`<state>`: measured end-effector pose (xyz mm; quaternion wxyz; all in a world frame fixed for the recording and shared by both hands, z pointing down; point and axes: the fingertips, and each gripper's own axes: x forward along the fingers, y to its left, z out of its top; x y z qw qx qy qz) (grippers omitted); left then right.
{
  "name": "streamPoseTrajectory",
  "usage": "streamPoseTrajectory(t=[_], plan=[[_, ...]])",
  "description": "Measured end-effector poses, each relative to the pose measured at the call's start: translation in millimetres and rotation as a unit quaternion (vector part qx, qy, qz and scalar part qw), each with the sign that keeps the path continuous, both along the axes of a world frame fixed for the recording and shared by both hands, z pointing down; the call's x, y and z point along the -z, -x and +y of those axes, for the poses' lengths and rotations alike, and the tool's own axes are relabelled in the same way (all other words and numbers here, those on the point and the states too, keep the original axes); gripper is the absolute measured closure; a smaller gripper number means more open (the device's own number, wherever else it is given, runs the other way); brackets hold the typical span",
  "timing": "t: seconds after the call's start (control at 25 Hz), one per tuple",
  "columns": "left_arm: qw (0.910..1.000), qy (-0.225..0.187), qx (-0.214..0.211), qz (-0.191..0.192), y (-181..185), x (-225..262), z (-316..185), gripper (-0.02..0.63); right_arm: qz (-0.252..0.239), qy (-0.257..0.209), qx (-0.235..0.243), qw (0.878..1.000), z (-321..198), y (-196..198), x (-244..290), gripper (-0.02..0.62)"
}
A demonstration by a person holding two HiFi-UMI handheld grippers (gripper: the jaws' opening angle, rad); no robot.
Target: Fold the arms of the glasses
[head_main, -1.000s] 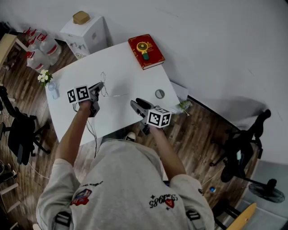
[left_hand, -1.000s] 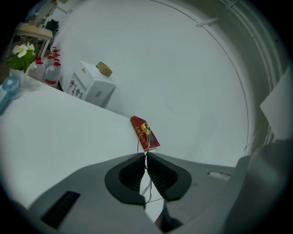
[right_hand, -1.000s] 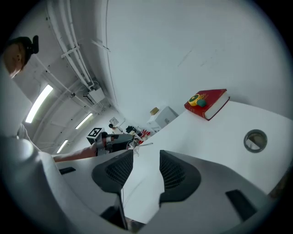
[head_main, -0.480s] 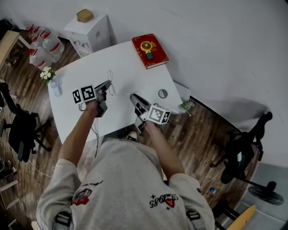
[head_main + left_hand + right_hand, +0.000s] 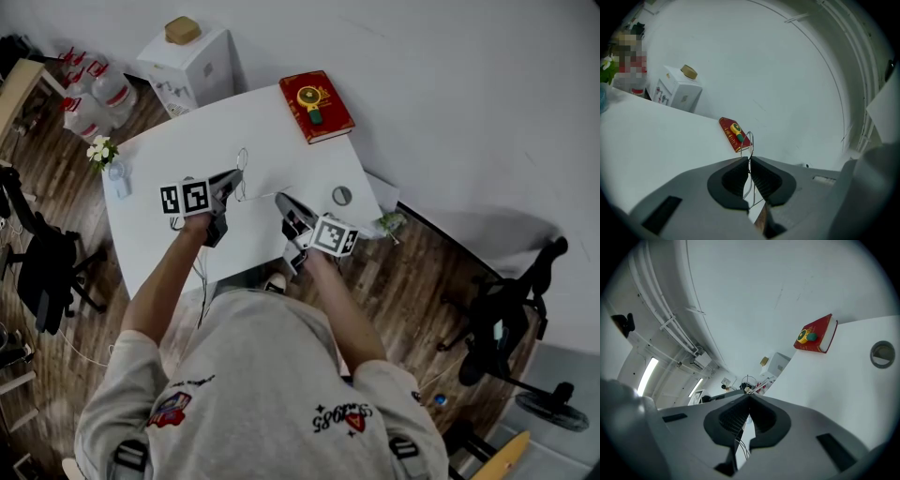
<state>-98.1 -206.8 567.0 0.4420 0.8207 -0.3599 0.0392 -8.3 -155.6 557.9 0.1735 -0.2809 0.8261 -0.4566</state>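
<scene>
The left gripper [image 5: 749, 159] is clamped on the rim of the thin wire-framed glasses [image 5: 750, 139], which stick up just past its tips. The right gripper [image 5: 749, 397], close beside it, has just been closing, and its jaws now pinch the glasses' thin wire arm. A red hardcover book [image 5: 316, 105] lies well beyond both on the white table [image 5: 272, 131].

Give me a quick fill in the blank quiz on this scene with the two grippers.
1. The left gripper and the right gripper are both shut on the thin wire ____.
2. The book at the far edge of the white table is ____.
3. The round grey cable hole lies nearest the ____ gripper.
Missing words: glasses; red; right.
</scene>
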Motion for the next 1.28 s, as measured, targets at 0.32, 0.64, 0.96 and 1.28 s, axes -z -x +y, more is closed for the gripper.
streamPoseTrajectory(t=[0.32,0.64,0.96,1.28], plan=[[0.9965,-0.019,-0.076,-0.028,-29,4,24,0.588,0.042,0.035,-0.013,0.998,2,-7,-12,0.609],[0.9895,-0.025,-0.136,-0.041,-50,3,47,0.588,0.032,0.023,0.008,0.999,1,6,-5,0.609],[0.983,-0.027,-0.172,-0.058,-55,-1,60,0.588,0.031,0.03,0.023,0.999,4,18,-9,0.608],[0.9861,-0.031,-0.15,-0.066,-40,-7,62,0.588,0.068,0.042,0.024,0.996,8,20,-20,0.607]])
